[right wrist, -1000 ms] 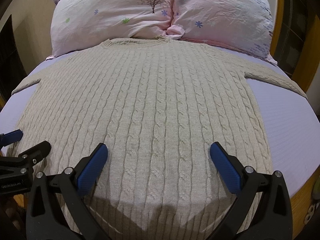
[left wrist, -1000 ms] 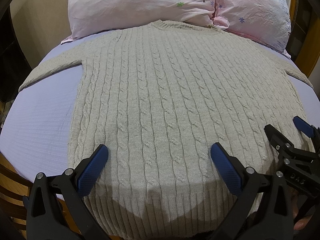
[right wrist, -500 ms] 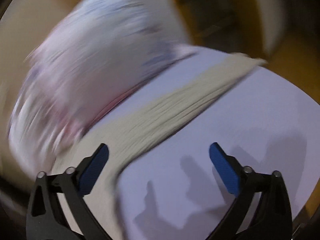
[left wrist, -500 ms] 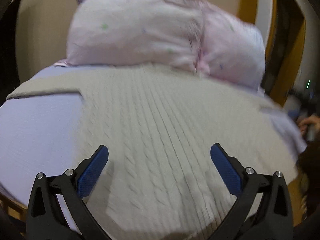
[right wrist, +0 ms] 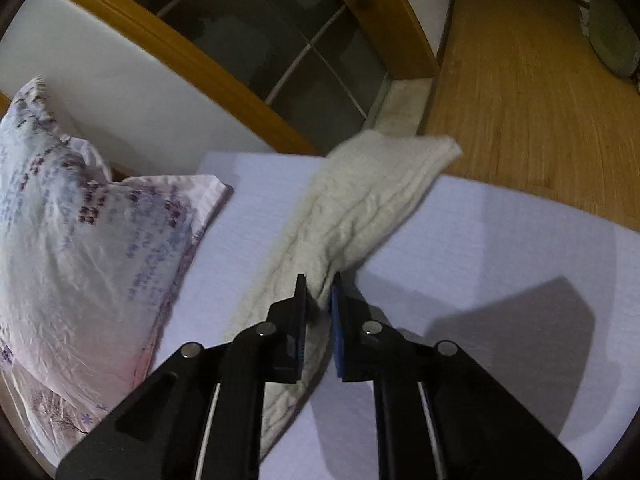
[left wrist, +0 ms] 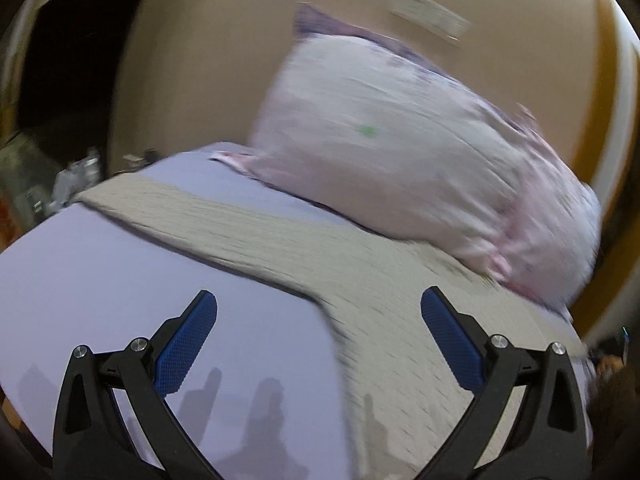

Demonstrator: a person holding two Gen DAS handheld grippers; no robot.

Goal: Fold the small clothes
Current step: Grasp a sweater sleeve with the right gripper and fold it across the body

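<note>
A beige cable-knit sweater (left wrist: 372, 280) lies flat on the lilac bed sheet (left wrist: 120, 280). In the left wrist view its left sleeve (left wrist: 180, 208) stretches out to the left. My left gripper (left wrist: 318, 332) is open and empty, hovering over the sheet below the sleeve, beside the sweater's body. In the right wrist view my right gripper (right wrist: 319, 304) is shut on the sweater's right sleeve (right wrist: 360, 208), whose cuff (right wrist: 424, 152) reaches the bed's far edge.
A pink flowered pillow (left wrist: 400, 160) lies on the sweater's collar end; a pillow also shows in the right wrist view (right wrist: 80, 248). A wooden bed frame (right wrist: 168, 52) and wooden floor (right wrist: 528, 92) lie beyond the bed edge.
Both grippers swung away from the sweater's hem: the left toward the left sleeve, the right to the right sleeve, where it has shut on the sleeve.
</note>
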